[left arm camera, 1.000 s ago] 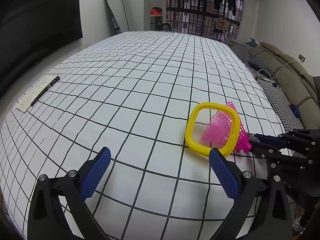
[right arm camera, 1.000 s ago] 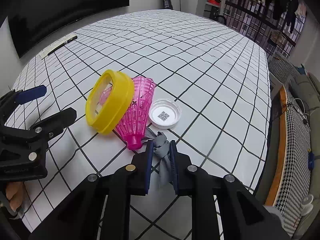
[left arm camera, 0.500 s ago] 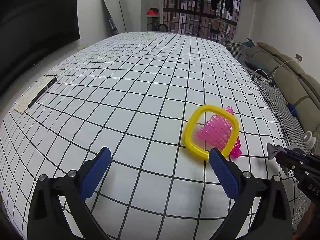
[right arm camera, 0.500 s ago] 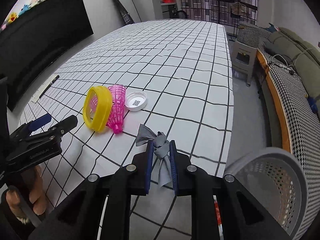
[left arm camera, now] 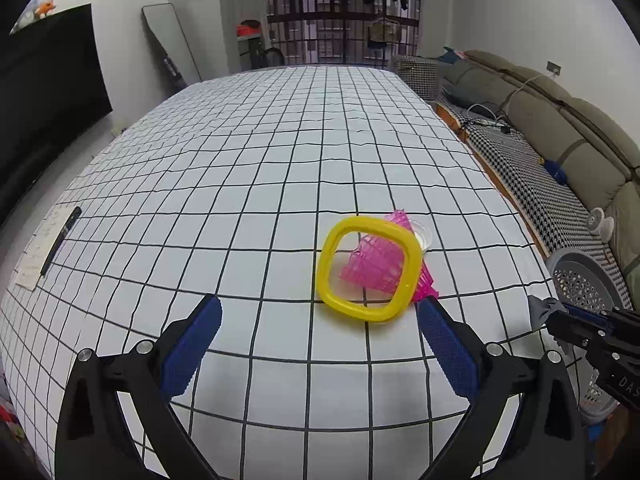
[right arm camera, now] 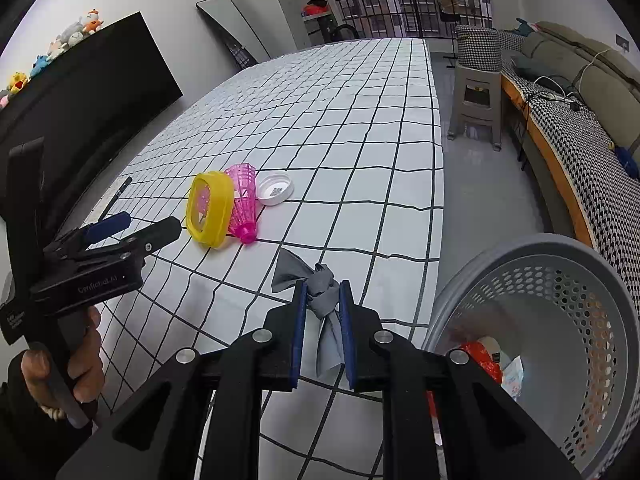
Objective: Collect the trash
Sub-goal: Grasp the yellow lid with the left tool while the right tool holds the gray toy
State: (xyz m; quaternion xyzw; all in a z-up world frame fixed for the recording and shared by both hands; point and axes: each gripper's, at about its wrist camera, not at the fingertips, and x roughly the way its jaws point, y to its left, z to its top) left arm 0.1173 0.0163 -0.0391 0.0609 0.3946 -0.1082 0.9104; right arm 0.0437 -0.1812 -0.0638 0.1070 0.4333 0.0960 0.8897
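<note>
My right gripper (right arm camera: 323, 294) is shut on a knotted grey rag (right arm camera: 320, 296), held in the air over the table's near right edge, left of the grey perforated basket (right arm camera: 560, 248). The rag (left arm camera: 542, 309) and right gripper (left arm camera: 560, 314) also show in the left wrist view. On the checked tablecloth lie a yellow ring frame (left arm camera: 370, 270) (right arm camera: 211, 209), a pink shuttlecock (left arm camera: 380, 264) (right arm camera: 244, 204) and a white cap (right arm camera: 275, 189). My left gripper (left arm camera: 316, 336) (right arm camera: 132, 226) stands open just short of the yellow ring.
The basket (left arm camera: 580, 280) stands on the floor off the table's right edge and holds red and white scraps. A black pen on a paper strip (left arm camera: 60, 236) lies at the table's left. A grey stool (right arm camera: 476, 96) and a sofa (left arm camera: 560, 128) stand to the right.
My right gripper carried the grey rag away from the shuttlecock, rightward to the table's edge by the basket. The left gripper shifted slightly and stayed open.
</note>
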